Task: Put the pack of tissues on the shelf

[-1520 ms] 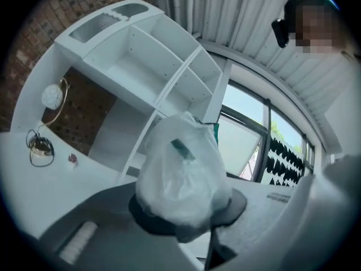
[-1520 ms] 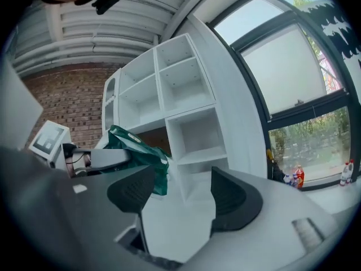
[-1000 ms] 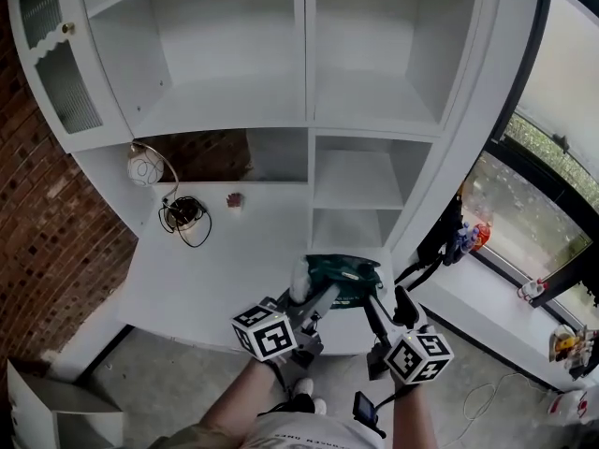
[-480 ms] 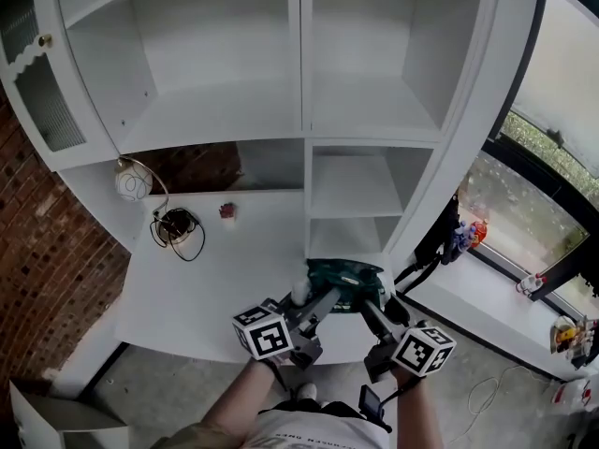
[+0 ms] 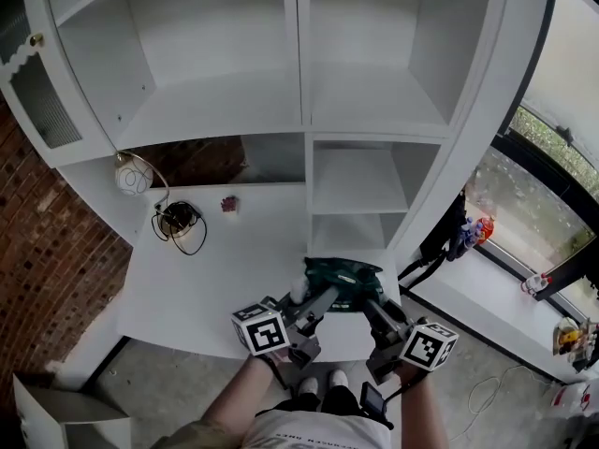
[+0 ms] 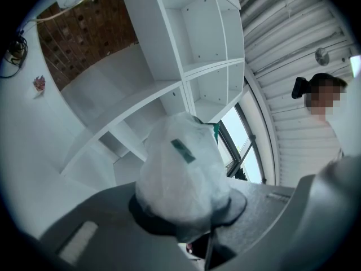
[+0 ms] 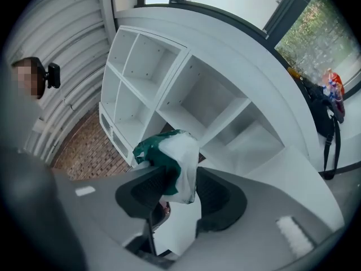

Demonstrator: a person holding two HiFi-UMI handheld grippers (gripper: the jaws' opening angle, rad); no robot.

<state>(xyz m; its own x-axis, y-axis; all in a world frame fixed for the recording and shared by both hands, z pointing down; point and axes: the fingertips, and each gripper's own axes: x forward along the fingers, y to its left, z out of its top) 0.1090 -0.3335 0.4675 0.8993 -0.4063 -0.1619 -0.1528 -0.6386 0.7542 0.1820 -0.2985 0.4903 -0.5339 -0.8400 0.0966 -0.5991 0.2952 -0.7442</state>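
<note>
Head view: pack of tissues (image 5: 344, 283), green and white, sat near 6 o'clock in the frame, over the front corner of a white desk (image 5: 215, 279). It could not be told whether it rested there or hung clear. The left gripper (image 5: 314, 299) met it from 7 o'clock and the right gripper (image 5: 372, 305) from 5 o'clock. The white shelf unit (image 5: 360, 181) rose at 12 o'clock from the pack, every compartment bare. A coiled cable (image 5: 178, 221) lay at 10 o'clock.

Left gripper view: the left gripper (image 6: 186, 222) was clamped on one end of the pack of tissues (image 6: 183, 174), whose clear wrapper bulged up out of the jaws. Shelf compartments stretched away toward 12 o'clock.

Right gripper view: the right gripper (image 7: 181, 195) had just been closing its jaws, and the other end of the pack of tissues (image 7: 179, 161) stood between them, pinched at both pads. The shelf unit lay from 11 to 2 o'clock, with a window (image 7: 316, 33) at 2 o'clock.

Judged risks: each hold seemed to catch mostly loose wrapper, so the film could stretch, tear or slide free on the lift. If the two hands drifted apart, the soft pack could be pulled from one grip and drop. Carried too low, it could strike a shelf edge or divider.
</note>
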